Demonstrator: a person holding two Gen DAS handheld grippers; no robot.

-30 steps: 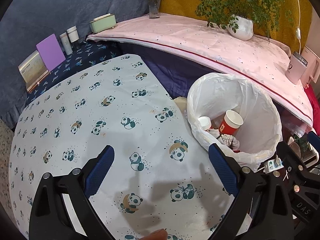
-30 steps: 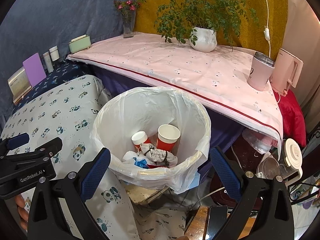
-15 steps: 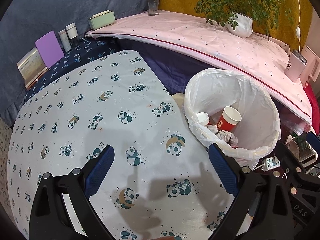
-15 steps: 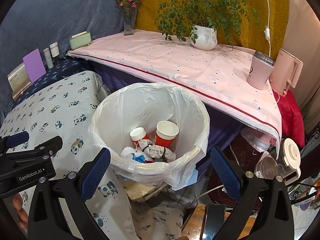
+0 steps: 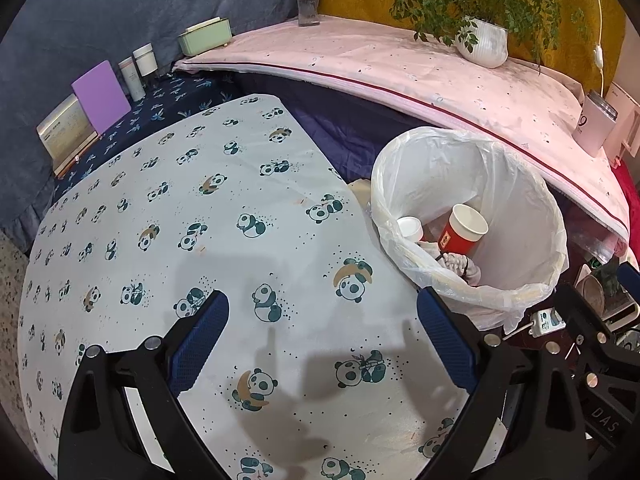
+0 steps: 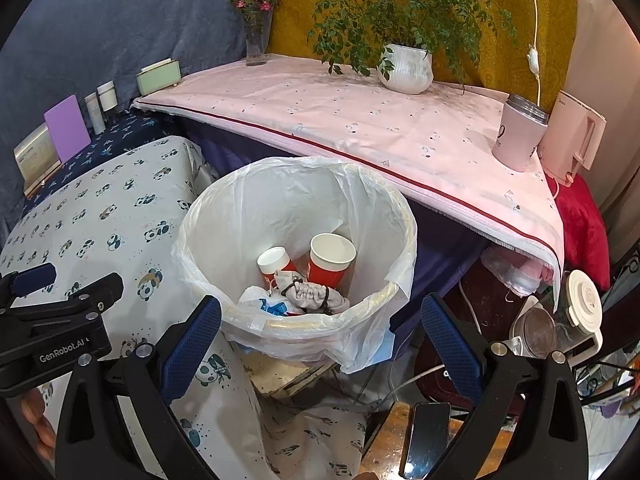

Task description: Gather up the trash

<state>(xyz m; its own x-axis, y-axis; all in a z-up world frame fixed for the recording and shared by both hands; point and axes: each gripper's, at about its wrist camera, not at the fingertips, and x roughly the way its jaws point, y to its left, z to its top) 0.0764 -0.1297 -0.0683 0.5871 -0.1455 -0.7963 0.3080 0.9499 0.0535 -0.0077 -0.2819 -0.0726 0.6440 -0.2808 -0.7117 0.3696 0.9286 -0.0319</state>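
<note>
The left gripper (image 5: pixel 322 336) is hovering with jaws spread wide and gripping nothing over the panda-print tablecloth (image 5: pixel 168 216). The right gripper (image 6: pixel 320 332) is likewise gaping empty above the white-lined round trash bin (image 6: pixel 400 216), where two red paper cups (image 6: pixel 330 258) are lying at twelve o'clock from it.

both views are showing bright, even indoor light, colours reading warm. soft grey shadows are falling on the panda cloth (image 5: pixel 224 216) near the left gripper (image 5: pixel 322 312), so light is coming from above. mild glare is sitting on the white bin liner (image 6: pixel 280 208) and on the phone screen (image 6: pixel 426 440) at the near edge. fisheye is bending the pink cloth edge (image 5: pixel 400 92) and blacking out the corners. focus is staying sharp, no motion blur.
</note>
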